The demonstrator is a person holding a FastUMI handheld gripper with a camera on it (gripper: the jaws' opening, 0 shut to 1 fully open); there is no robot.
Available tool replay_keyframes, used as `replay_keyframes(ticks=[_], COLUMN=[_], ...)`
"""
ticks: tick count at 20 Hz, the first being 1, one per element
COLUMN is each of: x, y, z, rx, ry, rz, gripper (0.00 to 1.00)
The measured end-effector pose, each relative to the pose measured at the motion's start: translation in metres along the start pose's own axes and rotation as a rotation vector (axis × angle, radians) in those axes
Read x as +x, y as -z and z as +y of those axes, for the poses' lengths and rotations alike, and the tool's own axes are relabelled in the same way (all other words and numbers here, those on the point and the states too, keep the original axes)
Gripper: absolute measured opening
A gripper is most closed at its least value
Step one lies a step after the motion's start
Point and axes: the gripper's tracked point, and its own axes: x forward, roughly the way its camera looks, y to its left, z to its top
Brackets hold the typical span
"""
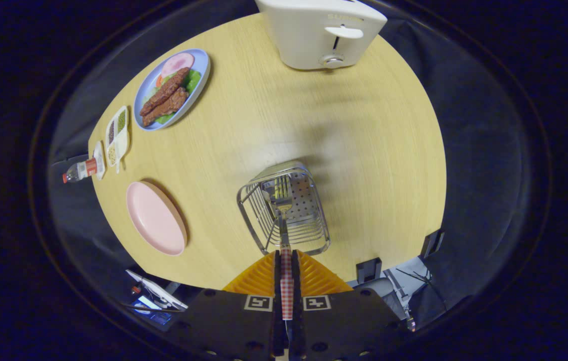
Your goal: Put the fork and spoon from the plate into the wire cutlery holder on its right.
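Note:
My gripper (pixel 286 256) is shut on the red-and-white checked handle of a fork (pixel 284 203), held above the table. The fork's metal neck and tines reach down into the wire cutlery holder (pixel 309 235), which stands just ahead of the fingers on the wooden table (pixel 374 150). The tines hang over the holder's perforated floor; I cannot tell whether they touch it. The pink plate (pixel 156 218) lies left of the holder with nothing on it. I cannot make out a spoon among the wires.
A white toaster (pixel 321 32) stands at the table's far side. A blue plate of food (pixel 171 90), a small divided condiment tray (pixel 117 133) and a little bottle (pixel 80 170) sit along the far left edge. A chair and a device lie below the near edge.

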Motion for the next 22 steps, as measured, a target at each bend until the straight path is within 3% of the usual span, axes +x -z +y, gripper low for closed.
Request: replay_keyframes(ticks=[2, 7, 8, 13, 19, 22], x=[-0.003, -0.013, -0.016, -0.031, -0.047, -0.056], y=[0.001, 0.008, 0.01, 0.029, 0.06, 0.076], z=[0.0, 0.001, 0.002, 0.017, 0.051, 0.077], rx=[-0.005, -0.001, -0.001, -0.025, -0.116, -0.172], ry=[0.001, -0.007, -0.007, -0.047, -0.092, -0.094], rz=[-0.014, -0.077, -0.096, -0.192, -0.312, -0.39], gripper=[0.11, 0.1, 0.16, 0.25, 0.73, 0.88])
